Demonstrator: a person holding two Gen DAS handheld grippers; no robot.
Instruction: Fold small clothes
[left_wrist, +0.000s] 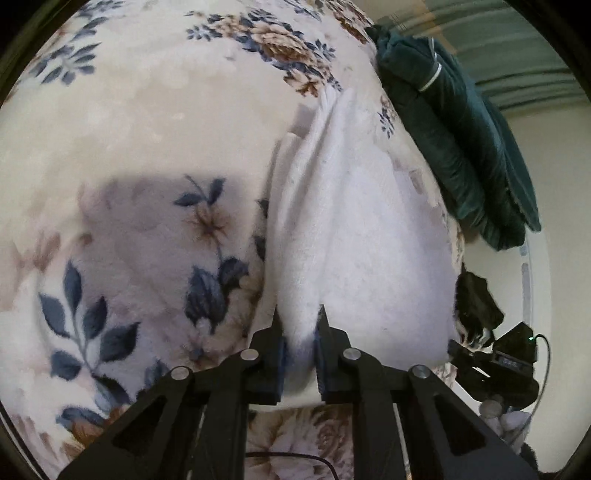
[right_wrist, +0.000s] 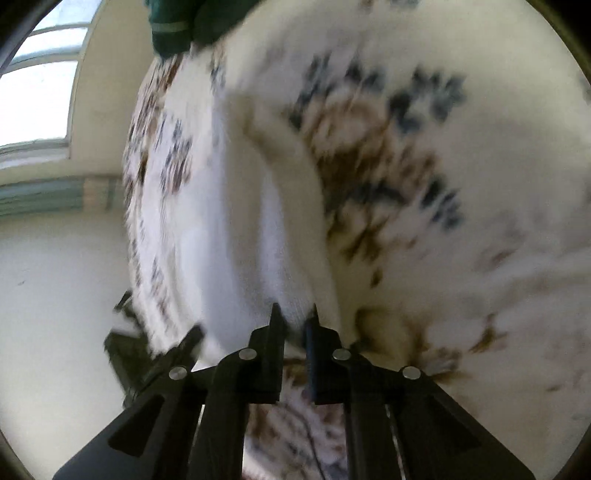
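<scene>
A white fleecy garment (left_wrist: 354, 236) lies on a floral blanket (left_wrist: 147, 147). My left gripper (left_wrist: 298, 317) is shut on the garment's near edge, with white cloth bunched between its fingers. In the right wrist view the same white garment (right_wrist: 258, 229) runs up the middle of a blurred frame. My right gripper (right_wrist: 293, 317) is shut on its near edge too, the cloth pinched between the fingers. The right gripper also shows at the right edge of the left wrist view (left_wrist: 480, 325), dark against the garment's corner.
A dark green garment (left_wrist: 450, 140) lies folded at the blanket's far right, also at the top of the right wrist view (right_wrist: 177, 26). A window (right_wrist: 37, 74) and pale wall are beyond the bed. A black cable (left_wrist: 295, 459) lies below my left gripper.
</scene>
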